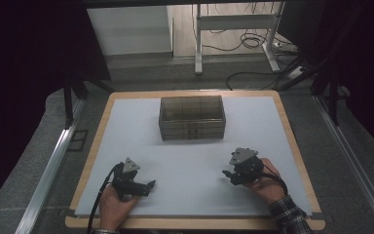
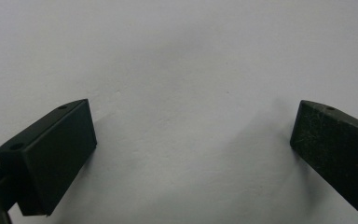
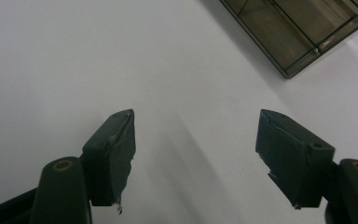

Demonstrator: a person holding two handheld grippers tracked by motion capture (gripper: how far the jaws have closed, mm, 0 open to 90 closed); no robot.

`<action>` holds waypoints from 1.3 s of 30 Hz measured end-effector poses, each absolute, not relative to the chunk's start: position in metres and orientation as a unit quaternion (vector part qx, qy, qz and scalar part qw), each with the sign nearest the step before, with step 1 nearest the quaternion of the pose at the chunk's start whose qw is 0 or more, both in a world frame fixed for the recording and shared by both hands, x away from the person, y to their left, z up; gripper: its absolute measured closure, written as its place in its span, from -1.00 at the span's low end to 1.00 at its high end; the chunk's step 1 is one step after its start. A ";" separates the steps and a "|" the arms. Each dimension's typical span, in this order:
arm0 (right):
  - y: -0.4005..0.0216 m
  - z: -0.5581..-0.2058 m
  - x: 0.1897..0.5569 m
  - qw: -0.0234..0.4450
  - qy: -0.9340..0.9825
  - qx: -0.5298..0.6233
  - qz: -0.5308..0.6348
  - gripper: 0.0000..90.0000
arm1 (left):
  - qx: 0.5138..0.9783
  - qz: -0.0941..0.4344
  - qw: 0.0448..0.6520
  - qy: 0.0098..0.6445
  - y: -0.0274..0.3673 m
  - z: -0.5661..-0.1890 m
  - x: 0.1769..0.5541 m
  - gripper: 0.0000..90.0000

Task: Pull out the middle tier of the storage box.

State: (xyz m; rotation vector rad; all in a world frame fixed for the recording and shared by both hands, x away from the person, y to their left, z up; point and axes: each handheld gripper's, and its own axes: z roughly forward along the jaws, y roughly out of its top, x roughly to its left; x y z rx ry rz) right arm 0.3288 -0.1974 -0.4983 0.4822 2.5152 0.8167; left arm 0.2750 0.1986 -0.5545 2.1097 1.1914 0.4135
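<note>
High view: both tools, left [image 1: 148,185] and right [image 1: 227,174], released on the white mat [image 1: 185,161], box [image 1: 192,117] beyond

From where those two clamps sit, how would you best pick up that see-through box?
Probably by a side wall of the box, coming down from above: its top looks open and it stands upright. The right gripper and left gripper are open and empty.

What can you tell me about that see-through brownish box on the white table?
The tinted, transparent rectangular box looks like smoky plastic or glass, open-topped, with thin dividers inside. It sits flat and upright on the far middle of the white tabletop. Nothing shows inside it, and both grippers are well apart from it. One corner appears in the right gripper view.
</note>
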 end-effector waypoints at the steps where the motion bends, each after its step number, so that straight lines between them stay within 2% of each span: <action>1: -0.196 -0.498 0.329 0.229 0.912 0.171 0.294 -0.34 | 0.809 0.159 0.335 0.457 0.199 -0.554 0.275 -1.00; 8: -0.186 -0.496 0.328 0.264 0.911 0.147 0.281 -0.20 | 0.809 0.159 0.335 0.457 0.199 -0.554 0.275 -1.00; 23: -0.167 -0.494 0.332 0.284 0.918 0.114 0.251 -0.05 | 0.809 0.159 0.335 0.457 0.199 -0.554 0.275 -1.00; 32: -0.156 -0.495 0.336 0.295 0.919 0.105 0.240 -0.11 | 0.809 0.159 0.335 0.457 0.199 -0.554 0.275 -1.00; 39: -0.149 -0.496 0.337 0.321 0.913 0.092 0.235 -0.17 | 0.809 0.159 0.335 0.457 0.199 -0.554 0.275 -1.00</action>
